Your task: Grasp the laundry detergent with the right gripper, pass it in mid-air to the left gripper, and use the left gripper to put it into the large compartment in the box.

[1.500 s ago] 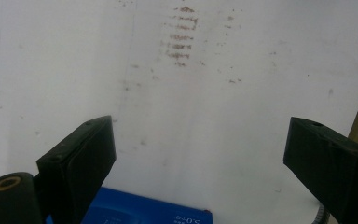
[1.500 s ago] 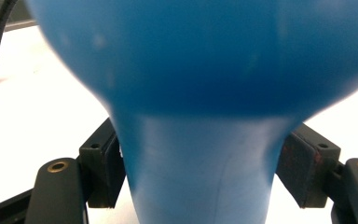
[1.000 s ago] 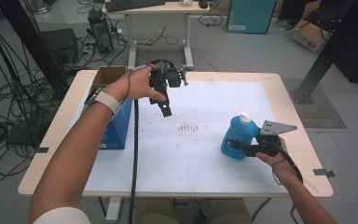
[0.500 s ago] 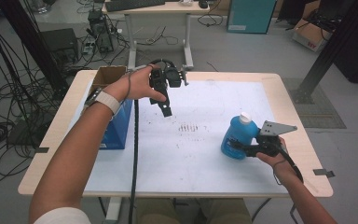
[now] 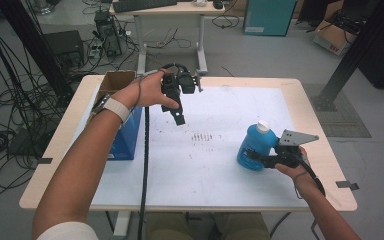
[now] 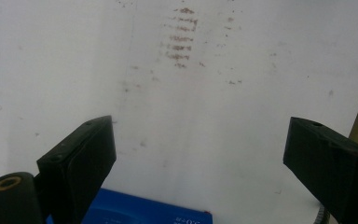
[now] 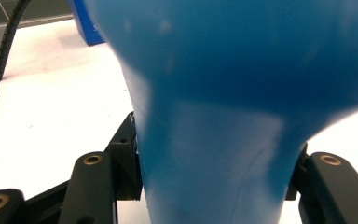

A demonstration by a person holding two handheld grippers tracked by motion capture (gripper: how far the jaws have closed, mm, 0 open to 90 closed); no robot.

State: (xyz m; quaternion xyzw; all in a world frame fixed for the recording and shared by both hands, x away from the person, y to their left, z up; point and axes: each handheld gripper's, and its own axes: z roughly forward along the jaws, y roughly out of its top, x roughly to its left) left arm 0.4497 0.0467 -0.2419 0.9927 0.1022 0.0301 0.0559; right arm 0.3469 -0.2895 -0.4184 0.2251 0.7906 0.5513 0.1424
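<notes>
High view: blue bottle [image 5: 252, 148] w/ white cap, upright.

Your right hand-held gripper [image 7: 214, 186] has its two black jaws pressed against either side of the blue plastic bottle [image 7: 242, 93], which stands so close to the camera that it blurs. Behind it to your left lies the white surface [image 7: 60, 102], with a black ribbed cable [image 7: 0, 65] curving down along its edge. A corner of a blue box [image 7: 87, 28] rests at the top, just beside the bottle.
</notes>
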